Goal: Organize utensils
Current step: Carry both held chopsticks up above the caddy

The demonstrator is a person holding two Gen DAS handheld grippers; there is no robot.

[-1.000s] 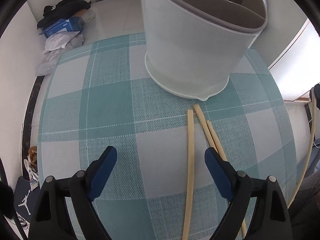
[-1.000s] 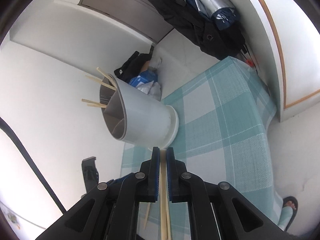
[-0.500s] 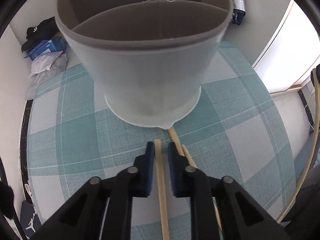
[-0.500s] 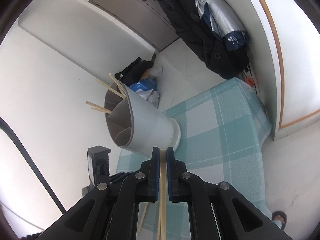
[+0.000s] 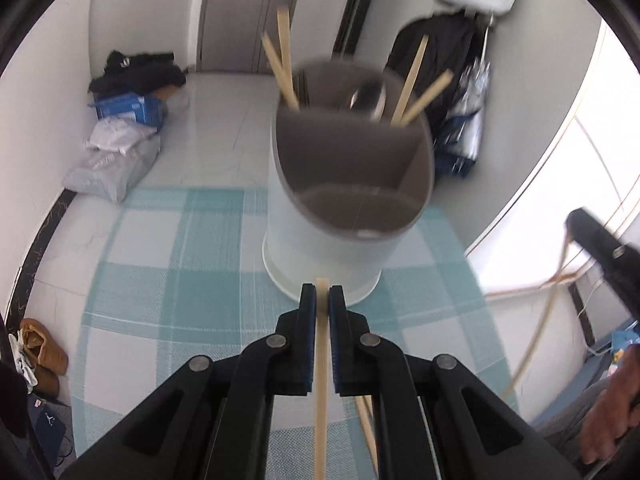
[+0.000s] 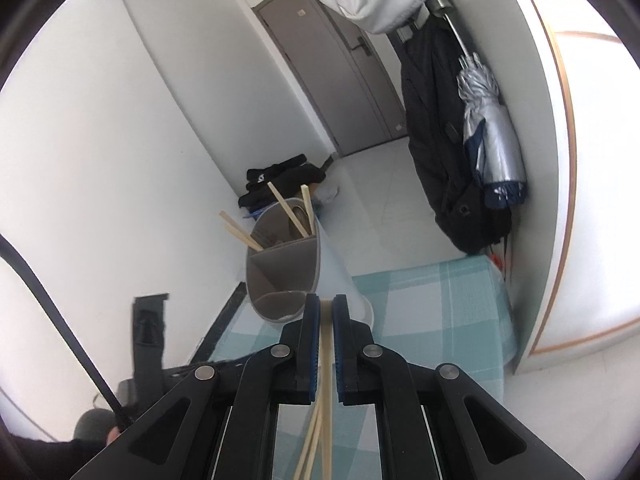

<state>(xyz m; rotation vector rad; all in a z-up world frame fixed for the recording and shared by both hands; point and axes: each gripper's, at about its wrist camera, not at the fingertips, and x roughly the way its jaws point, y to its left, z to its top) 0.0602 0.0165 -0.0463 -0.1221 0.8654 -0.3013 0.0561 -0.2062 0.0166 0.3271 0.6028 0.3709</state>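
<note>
A white utensil holder with grey divided compartments stands on the teal checked tablecloth. Several bamboo chopsticks and a metal spoon stand in its far compartments. My left gripper is shut on a bamboo chopstick, lifted, just in front of the holder. More chopsticks show below it to the right. My right gripper is shut on chopsticks and held high, above and right of the holder. The right gripper also shows in the left wrist view.
The table sits in a narrow hallway. Bags and a blue box lie on the floor beyond it, shoes at the left. A dark coat and folded umbrella hang on the right wall. A grey door is at the far end.
My left gripper closed on a chopstick lying on the cloth and lifted it, so the holder's top now shows. My right gripper rose higher with its chopsticks.
</note>
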